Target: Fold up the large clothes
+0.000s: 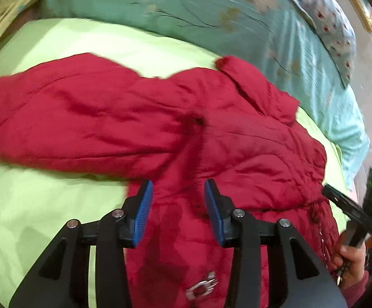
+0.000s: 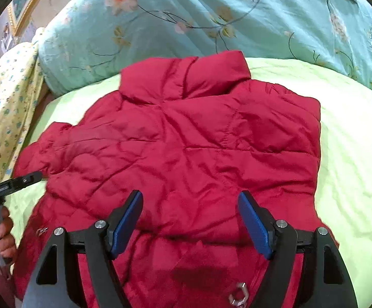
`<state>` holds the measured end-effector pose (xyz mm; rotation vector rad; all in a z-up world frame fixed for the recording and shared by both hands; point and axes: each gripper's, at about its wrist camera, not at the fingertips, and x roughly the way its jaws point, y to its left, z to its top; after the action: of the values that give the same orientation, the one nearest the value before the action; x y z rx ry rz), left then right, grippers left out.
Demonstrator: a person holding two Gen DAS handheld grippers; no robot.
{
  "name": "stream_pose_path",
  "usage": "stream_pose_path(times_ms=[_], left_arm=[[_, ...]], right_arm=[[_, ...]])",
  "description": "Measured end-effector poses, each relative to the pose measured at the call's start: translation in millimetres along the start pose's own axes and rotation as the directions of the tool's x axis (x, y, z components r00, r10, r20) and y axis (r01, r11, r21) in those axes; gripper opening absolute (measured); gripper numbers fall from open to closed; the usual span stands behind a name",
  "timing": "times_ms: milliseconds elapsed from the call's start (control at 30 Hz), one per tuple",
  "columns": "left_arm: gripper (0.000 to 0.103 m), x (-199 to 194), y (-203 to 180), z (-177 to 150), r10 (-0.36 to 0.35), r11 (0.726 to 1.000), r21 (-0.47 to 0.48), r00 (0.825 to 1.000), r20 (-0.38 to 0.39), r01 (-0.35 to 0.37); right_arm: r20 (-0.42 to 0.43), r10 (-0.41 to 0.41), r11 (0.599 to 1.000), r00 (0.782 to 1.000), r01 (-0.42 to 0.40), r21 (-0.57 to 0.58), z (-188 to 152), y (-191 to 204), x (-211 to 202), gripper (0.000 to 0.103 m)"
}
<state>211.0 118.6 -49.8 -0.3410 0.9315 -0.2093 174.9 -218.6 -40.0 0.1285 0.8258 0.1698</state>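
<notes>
A red puffer jacket (image 1: pixel 237 138) lies on a light green bed sheet (image 1: pixel 32 205), collar toward the pillows. One sleeve (image 1: pixel 70 120) stretches out to the left in the left wrist view. In the right wrist view the jacket (image 2: pixel 186 148) shows its collar (image 2: pixel 183 77) at the far end and its right side looks folded in. My left gripper (image 1: pixel 178 190) is open and empty above the jacket's lower body. My right gripper (image 2: pixel 189 200) is open and empty above the jacket's middle. The other gripper shows at each view's edge (image 1: pixel 350 208) (image 2: pixel 9 184).
A teal floral quilt (image 2: pixel 186 18) is bunched along the head of the bed. A yellow floral cloth (image 2: pixel 3 97) lies at the left. A patterned pillow (image 1: pixel 327 25) sits at the far right. The green sheet (image 2: pixel 352 154) stretches to the right of the jacket.
</notes>
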Motion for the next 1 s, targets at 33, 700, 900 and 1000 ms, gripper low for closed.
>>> stream_pose_path(times_ms=[33, 700, 900, 1000], left_arm=[[0.043, -0.6, 7.1, -0.6, 0.003, 1.000, -0.021, 1.000, 0.000, -0.003], [0.047, -17.6, 204.5, 3.5, 0.168, 0.831, -0.550, 0.981, 0.101, -0.086], [0.047, -16.8, 239.0, 25.3, 0.222, 0.782, -0.617, 0.963, 0.154, -0.082], [0.045, -18.3, 254.1, 29.4, 0.220, 0.760, -0.648, 0.959, 0.177, -0.055]], right_arm=[[0.000, 0.007, 1.000, 1.000, -0.007, -0.001, -2.0, 2.1, -3.7, 0.078], [0.004, 0.086, 0.996, 0.996, -0.086, -0.002, -41.8, 22.7, -53.3, 0.078], [-0.011, 0.085, 0.996, 0.996, -0.085, 0.007, -47.1, 23.4, -50.8, 0.078], [-0.014, 0.086, 0.996, 0.996, -0.086, 0.003, -48.8, 23.6, -51.6, 0.078]])
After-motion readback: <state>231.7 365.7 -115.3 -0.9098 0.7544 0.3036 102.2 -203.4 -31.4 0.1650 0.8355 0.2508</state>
